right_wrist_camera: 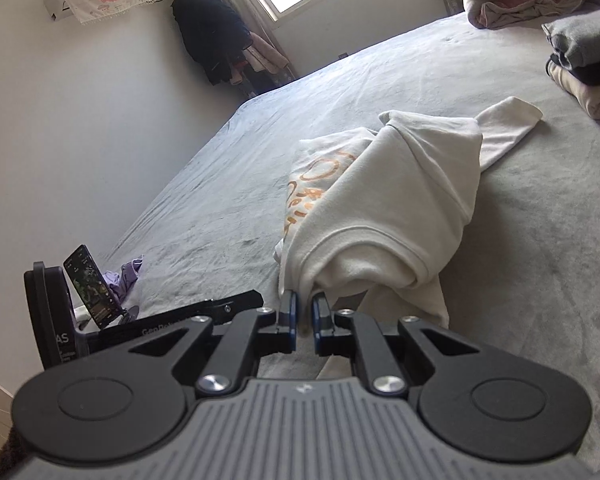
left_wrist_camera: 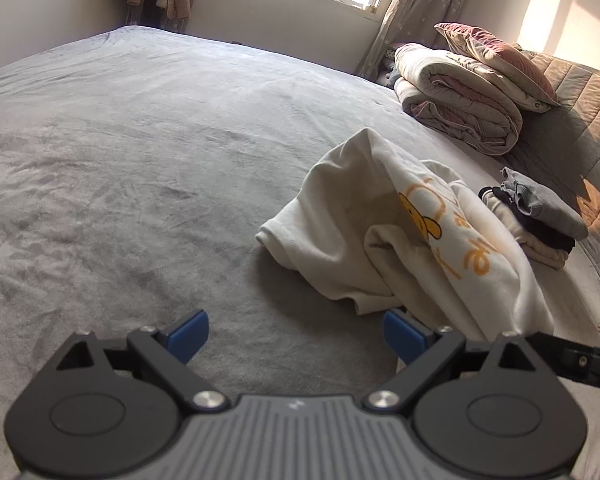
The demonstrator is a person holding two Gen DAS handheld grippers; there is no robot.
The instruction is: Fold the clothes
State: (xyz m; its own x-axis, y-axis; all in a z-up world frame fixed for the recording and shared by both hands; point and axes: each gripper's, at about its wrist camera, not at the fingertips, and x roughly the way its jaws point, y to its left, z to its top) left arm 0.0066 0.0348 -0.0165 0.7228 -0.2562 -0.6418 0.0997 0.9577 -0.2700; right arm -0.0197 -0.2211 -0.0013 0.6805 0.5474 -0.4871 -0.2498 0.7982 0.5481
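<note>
Right wrist view puts the cream sweatshirt straight ahead of you, bunched and rolled on the grey bed, its orange print creased under a fold and one sleeve trailing toward the far side. Your right gripper has its fingers drawn narrow, almost together, at the garment's near hem; a thin edge of cloth appears to sit between them, though the pads hide the contact itself, so I read this as a pinch on the hem. That hold makes sense: a corner must be lifted before this heap can be shaken flat.

From the left wrist camera, your left gripper stands with its fingers wide and nothing between them, over bare blanket just beside the sweatshirt's other low edge. It is likely kept open there to take the second corner.

Further out, a stack of folded clothes lies near the headboard side, well apart from the sweatshirt, presumably where finished pieces go. Beyond it, a rolled quilt with a pillow on top keeps the middle of the bed free for spreading. A phone stands propped at the bed's near edge.
</note>
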